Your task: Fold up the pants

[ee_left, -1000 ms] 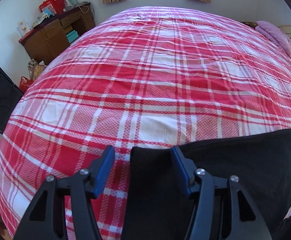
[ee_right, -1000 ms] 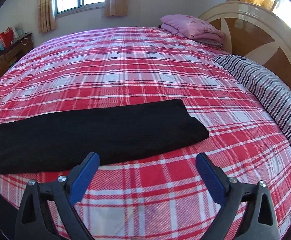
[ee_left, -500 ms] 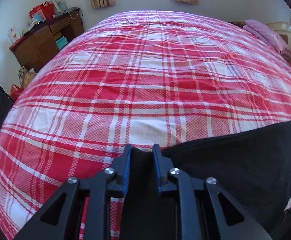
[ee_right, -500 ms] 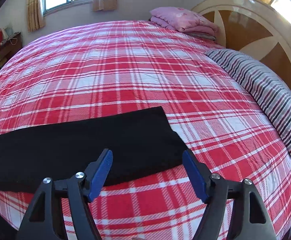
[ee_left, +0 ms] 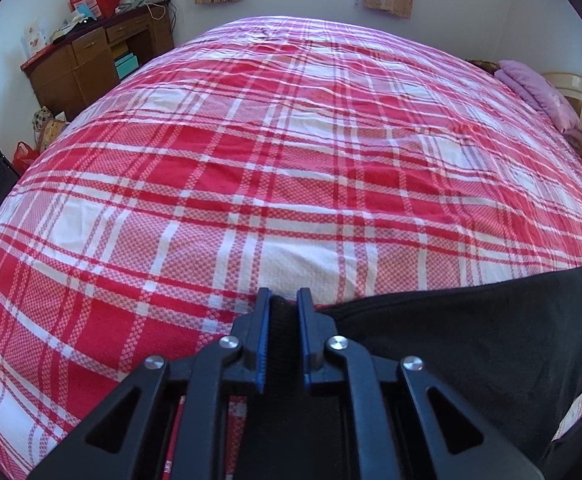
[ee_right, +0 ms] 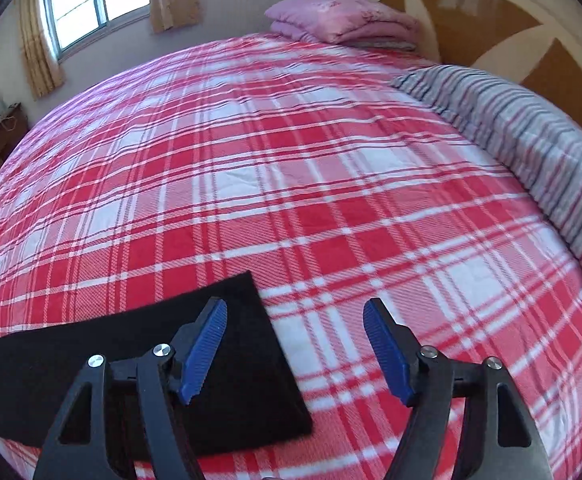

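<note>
Left gripper (ee_left: pixel 284 312) jaws now closing onto left end of black fabric pants (ee_left: pixel 471 340), cloth pinched. Right gripper (ee_right: pixel 295 344) shifted over right end, jaws narrowed, spread, empty. Fold lift imminent.

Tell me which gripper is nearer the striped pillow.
Right. The right gripper hovers over the pants' end, the striped pillow ahead to its right. The left gripper, closing on the other end, barely sees it.

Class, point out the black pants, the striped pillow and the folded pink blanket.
black pants (ee_right: pixel 91 360), right wrist view: flat middle of the cloth.
striped pillow (ee_right: pixel 531 148), right wrist view: its upper face.
folded pink blanket (ee_right: pixel 343 16), right wrist view: its top layer.
</note>
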Demonstrator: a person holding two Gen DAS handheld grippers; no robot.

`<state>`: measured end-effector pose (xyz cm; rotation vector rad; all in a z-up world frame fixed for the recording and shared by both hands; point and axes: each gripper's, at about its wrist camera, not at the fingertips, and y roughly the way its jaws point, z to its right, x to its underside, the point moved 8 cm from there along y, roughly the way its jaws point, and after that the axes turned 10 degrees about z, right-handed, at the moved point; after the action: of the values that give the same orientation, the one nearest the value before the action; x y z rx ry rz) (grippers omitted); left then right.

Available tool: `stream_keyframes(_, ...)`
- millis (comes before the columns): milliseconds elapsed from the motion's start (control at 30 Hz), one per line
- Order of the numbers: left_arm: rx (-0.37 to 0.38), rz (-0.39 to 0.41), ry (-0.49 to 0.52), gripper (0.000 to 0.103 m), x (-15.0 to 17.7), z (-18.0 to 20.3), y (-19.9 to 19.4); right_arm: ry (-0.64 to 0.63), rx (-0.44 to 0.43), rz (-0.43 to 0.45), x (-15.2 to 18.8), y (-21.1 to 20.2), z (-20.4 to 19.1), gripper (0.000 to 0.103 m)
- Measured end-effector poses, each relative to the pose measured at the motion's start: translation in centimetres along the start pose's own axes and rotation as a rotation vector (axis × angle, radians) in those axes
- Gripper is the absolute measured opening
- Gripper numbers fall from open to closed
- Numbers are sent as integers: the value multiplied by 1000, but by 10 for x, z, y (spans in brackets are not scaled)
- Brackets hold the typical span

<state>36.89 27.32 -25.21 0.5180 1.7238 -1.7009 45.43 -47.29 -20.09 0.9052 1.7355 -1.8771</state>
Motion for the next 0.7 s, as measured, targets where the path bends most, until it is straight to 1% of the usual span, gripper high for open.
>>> stream_keyframes(200,-3,-10,9,13,0,0,1,-16,-51,-68,0,37,-19,72)
stream_keyframes(367,-14,-13,11,13,1,0,4,-43,-60,-118,9,56,-23,72)
stream_keyframes(400,-16,-14,11,13,2,0,6,-49,-60,-113,9,57,-23,68)
stream_keyframes(467,-16,-13,11,13,1,1,8,-65,-77,-112,8,57,-25,37)
stream_keyframes(500,-18,-14,14,13,1,1,8,-62,-103,-113,8,55,-29,29)
stream_keyframes(533,-20,-14,17,13,1,1,9,-60,-127,-115,8,52,-32,18)
stream_keyframes(567,-22,-14,20,12,0,2,8,-69,-124,-113,9,50,-34,12)
stream_keyframes(633,-21,-12,19,11,-2,2,6,-94,-116,-102,10,44,-38,8)
stream_keyframes(700,-17,-6,18,11,-4,3,2,-99,-107,-80,8,37,-38,7)
